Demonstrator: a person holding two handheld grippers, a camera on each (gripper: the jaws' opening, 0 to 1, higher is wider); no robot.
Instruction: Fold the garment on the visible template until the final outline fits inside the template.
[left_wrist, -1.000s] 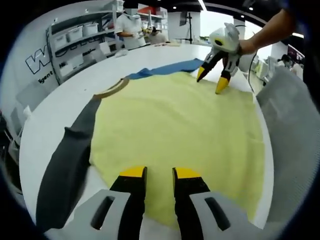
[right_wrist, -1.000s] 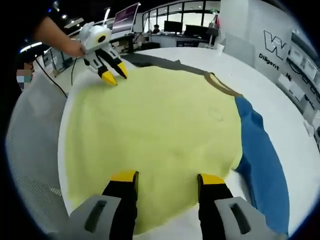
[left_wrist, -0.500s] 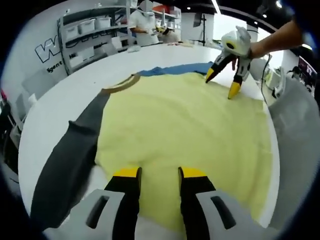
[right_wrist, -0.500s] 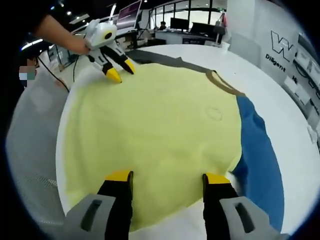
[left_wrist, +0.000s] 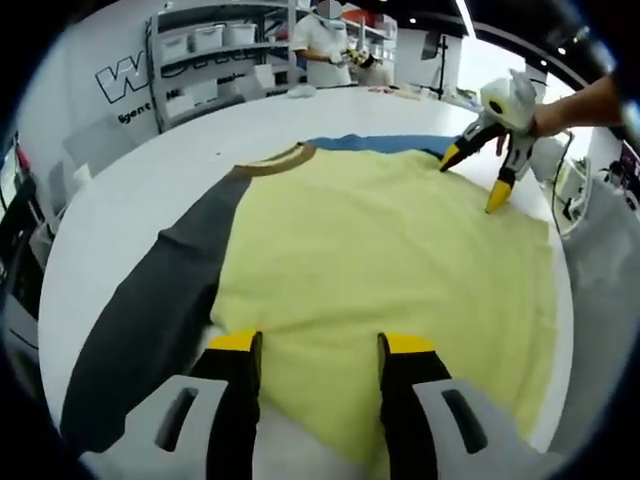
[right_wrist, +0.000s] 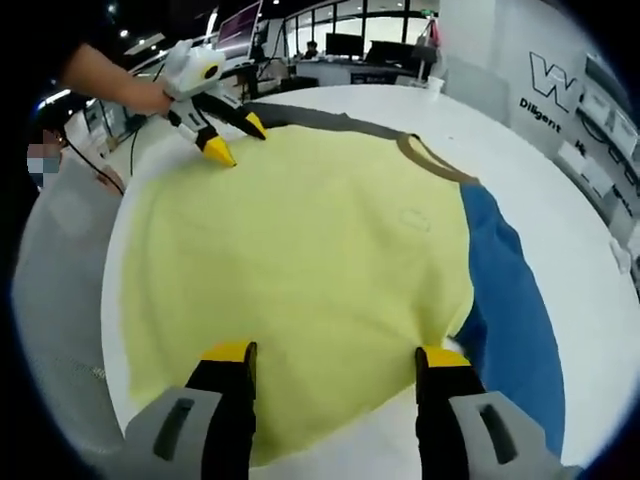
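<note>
White and round, the table (left_wrist: 120, 190) carries the garment (left_wrist: 380, 250) spread flat, its yellow body central with a grey sleeve (left_wrist: 150, 310) on one side and a blue sleeve (right_wrist: 510, 310) on the other; no template outline is discernible. Both claws stand wide and empty, the left gripper (left_wrist: 312, 345) over the yellow edge by the grey sleeve and the right gripper (right_wrist: 335, 352) at the edge by the blue one. Folding well probably means pinching only the edge layer at matching points, then carrying both sides over evenly to avoid wrinkles.
</note>
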